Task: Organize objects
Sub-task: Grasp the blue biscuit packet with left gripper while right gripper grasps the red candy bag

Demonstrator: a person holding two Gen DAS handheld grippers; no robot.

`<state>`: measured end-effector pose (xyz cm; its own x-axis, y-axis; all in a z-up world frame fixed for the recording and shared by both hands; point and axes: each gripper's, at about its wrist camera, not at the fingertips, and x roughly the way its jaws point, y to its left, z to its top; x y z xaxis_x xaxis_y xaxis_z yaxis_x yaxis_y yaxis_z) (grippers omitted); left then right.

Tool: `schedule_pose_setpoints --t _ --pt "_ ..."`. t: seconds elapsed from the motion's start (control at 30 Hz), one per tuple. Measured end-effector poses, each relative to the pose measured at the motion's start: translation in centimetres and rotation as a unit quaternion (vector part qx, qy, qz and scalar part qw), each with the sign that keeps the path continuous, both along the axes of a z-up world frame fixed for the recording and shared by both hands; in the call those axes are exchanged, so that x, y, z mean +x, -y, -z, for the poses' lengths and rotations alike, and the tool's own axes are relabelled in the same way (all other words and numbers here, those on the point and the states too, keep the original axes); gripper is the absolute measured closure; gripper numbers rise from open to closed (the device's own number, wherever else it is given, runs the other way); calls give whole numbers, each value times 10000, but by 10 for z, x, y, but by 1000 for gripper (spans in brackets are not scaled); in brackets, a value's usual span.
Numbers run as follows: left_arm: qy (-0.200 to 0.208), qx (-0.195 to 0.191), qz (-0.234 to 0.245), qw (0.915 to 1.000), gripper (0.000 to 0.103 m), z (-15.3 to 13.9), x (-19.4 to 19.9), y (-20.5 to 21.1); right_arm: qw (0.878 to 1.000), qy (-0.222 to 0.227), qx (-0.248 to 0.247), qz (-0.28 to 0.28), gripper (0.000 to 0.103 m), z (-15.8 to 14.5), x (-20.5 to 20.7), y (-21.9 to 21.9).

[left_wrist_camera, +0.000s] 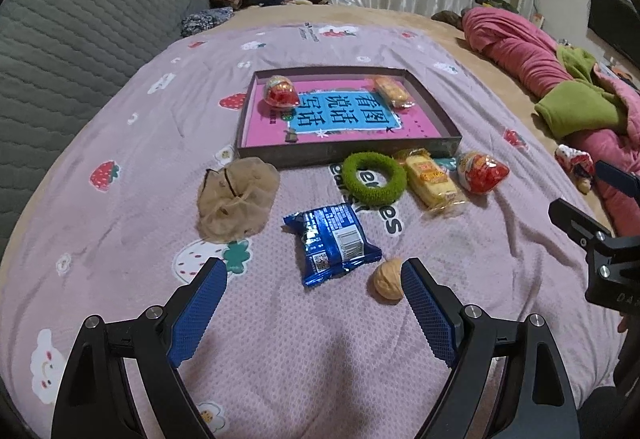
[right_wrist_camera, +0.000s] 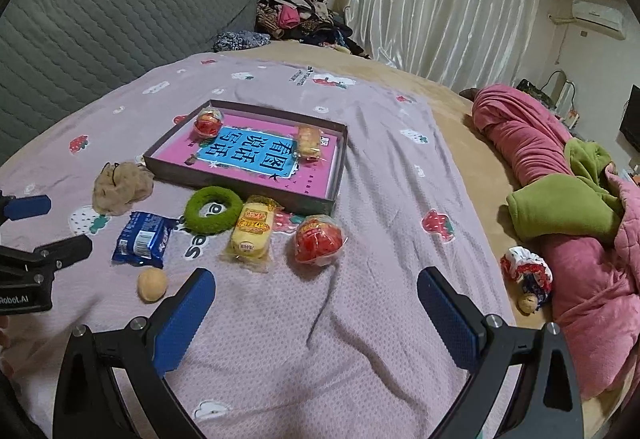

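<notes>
While your left gripper (left_wrist_camera: 312,285) hangs spread and empty over the bedspread (left_wrist_camera: 120,223), the left wrist view puts the blue packet (left_wrist_camera: 330,243) just beyond its fingers and the walnut (left_wrist_camera: 387,281) just beside the right one. Judged from this, you are at the approach, with nothing picked yet; the tray (left_wrist_camera: 348,153) waits farther off.

Through the right wrist view, your right gripper (right_wrist_camera: 316,289) is likewise spread and empty, the red snack (right_wrist_camera: 319,240) and yellow cake (right_wrist_camera: 252,233) just beyond it. Next you should settle on one item and centre it between the fingers before closing.
</notes>
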<state>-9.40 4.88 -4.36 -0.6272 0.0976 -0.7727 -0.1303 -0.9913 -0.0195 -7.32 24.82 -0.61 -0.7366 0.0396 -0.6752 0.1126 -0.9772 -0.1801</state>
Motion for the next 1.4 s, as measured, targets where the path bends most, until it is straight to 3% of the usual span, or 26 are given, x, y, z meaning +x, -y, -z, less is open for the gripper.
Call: schedule_pose_setpoints --t 0.73,0.87,1.4 --pt "372 199 -138 9990 14 45 -51 -18 9998 -162 142 -6 1 31 -38 2" --pt "323 -34 -170 9993 14 51 -60 -22 9999 -59 -81 95 1 37 -50 -5" --pt "437 112 -260 9986 14 76 -86 -18 9990 236 -246 306 1 64 -97 -24"
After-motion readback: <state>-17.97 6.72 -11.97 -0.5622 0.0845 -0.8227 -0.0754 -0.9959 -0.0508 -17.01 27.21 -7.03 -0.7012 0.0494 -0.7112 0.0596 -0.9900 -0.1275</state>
